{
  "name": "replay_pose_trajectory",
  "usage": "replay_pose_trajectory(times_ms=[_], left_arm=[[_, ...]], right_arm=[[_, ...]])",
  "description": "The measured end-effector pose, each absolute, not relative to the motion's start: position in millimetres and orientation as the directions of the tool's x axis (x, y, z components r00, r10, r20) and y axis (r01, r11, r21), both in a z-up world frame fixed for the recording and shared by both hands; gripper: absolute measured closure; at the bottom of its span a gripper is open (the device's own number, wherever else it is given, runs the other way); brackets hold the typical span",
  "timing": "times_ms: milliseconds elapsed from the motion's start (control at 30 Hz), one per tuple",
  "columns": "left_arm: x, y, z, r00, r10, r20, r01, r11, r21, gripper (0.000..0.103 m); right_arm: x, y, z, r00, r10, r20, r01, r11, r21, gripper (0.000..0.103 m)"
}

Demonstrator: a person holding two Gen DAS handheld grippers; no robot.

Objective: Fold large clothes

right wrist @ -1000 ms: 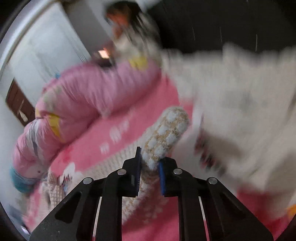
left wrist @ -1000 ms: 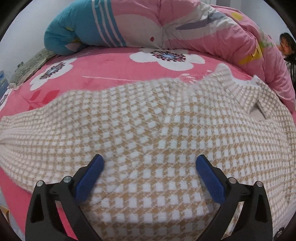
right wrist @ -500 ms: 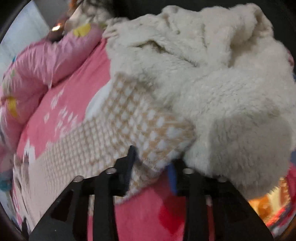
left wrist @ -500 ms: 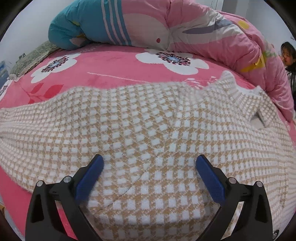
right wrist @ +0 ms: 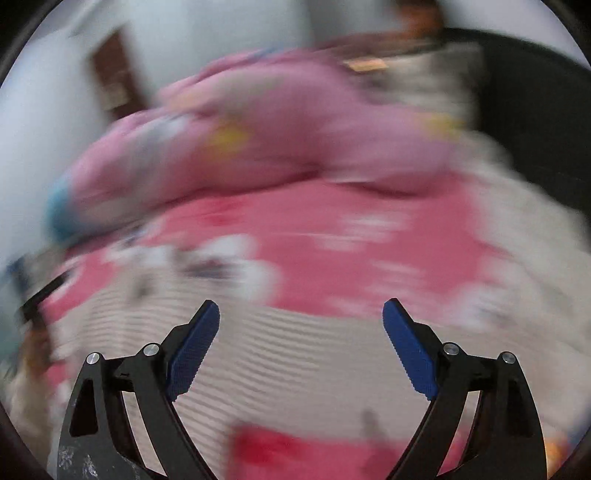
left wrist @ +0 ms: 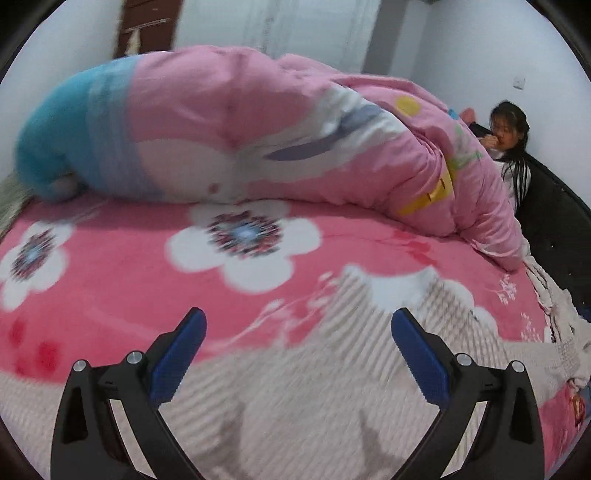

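Observation:
A tan-and-white checked knit garment (left wrist: 314, 391) lies spread on the pink flowered bed cover (left wrist: 122, 295); it is motion-blurred. My left gripper (left wrist: 298, 354) is open and empty, held above the garment. In the right wrist view the same garment (right wrist: 295, 354) shows as a blurred pale band under my right gripper (right wrist: 301, 347), which is open and empty.
A rolled pink and blue quilt (left wrist: 258, 140) lies along the far side of the bed. A person (left wrist: 509, 140) sits at the far right against the wall. A fluffy white garment (right wrist: 524, 236) lies at the right. A dark door (left wrist: 147, 22) stands behind.
My right gripper has let go of the checked sleeve and opened wide, swinging away from the fluffy garment. My left gripper has tilted up, so more bed and quilt show.

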State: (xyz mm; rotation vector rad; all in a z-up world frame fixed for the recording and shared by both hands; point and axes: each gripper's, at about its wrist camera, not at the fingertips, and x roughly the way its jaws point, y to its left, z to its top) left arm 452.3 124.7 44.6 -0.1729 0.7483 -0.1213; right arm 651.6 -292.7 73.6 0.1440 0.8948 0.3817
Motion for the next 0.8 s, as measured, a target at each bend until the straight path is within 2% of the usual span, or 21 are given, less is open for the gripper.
replay_pose_trajectory(times_ms=[33,100,167,200,233,300,333,367,400,467,500,600,667,700,800], left_arm=[[473,111,37,0.708,-0.189,-0.681,0.066,0.977,-0.203,0.006],[511,85,17,0.661,-0.195,-0.724,0.091,0.979,-0.181,0.014],[535,69,1,0.636,-0.172,-0.752,0.095,0.985,-0.145,0.019],[546,62,-7,0.625,-0.153,-0.766,0.088,0.988,-0.125,0.028],[559,58,-15,0.613,-0.131,-0.779,0.073,0.991,-0.109,0.031],[574,56,-26,0.589,-0.139,-0.796,0.060,0.990,-0.128,0.046],[582,56,-32,0.578,-0.148,-0.803,0.055,0.988,-0.142,0.051],[587,56,-38,0.564,-0.160,-0.810,0.057,0.986,-0.155,0.071],[592,55,-41,0.547,-0.190,-0.815,0.070,0.981,-0.182,0.093],[589,52,-32,0.581,-0.196,-0.790,0.074,0.979,-0.188,0.094],[582,53,-18,0.628,-0.236,-0.742,0.095,0.969,-0.228,0.094],[571,54,11,0.703,-0.251,-0.666,0.127,0.965,-0.229,0.096],[574,59,17,0.746,-0.206,-0.633,0.095,0.974,-0.206,0.103],[580,62,14,0.754,-0.172,-0.633,0.067,0.980,-0.187,0.103],[600,70,-19,0.700,-0.104,-0.707,-0.013,0.987,-0.157,0.103]], right_arm=[[681,-260,58,0.515,0.436,-0.738,-0.314,0.897,0.310,0.017],[719,-205,31,0.433,0.501,-0.749,-0.351,0.859,0.371,0.025],[758,-167,3,0.357,0.544,-0.760,-0.347,0.832,0.432,0.032],[773,-151,-9,0.335,0.548,-0.766,-0.334,0.830,0.448,0.032],[784,-140,-19,0.320,0.549,-0.772,-0.319,0.830,0.458,0.036],[807,-125,-39,0.294,0.559,-0.775,-0.285,0.825,0.487,0.046],[813,-121,-45,0.274,0.559,-0.783,-0.273,0.825,0.494,0.062],[819,-116,-50,0.253,0.556,-0.792,-0.265,0.827,0.496,0.085],[823,-111,-52,0.244,0.550,-0.799,-0.250,0.832,0.496,0.095],[815,-121,-36,0.302,0.586,-0.752,-0.266,0.809,0.525,0.096],[805,-127,-21,0.353,0.608,-0.711,-0.295,0.794,0.532,0.096],[787,-133,2,0.442,0.618,-0.650,-0.349,0.786,0.510,0.096],[790,-124,-3,0.469,0.583,-0.663,-0.353,0.812,0.465,0.096],[794,-120,-11,0.468,0.563,-0.681,-0.342,0.826,0.448,0.096],[810,-109,-56,0.416,0.473,-0.777,-0.292,0.879,0.378,0.092]])
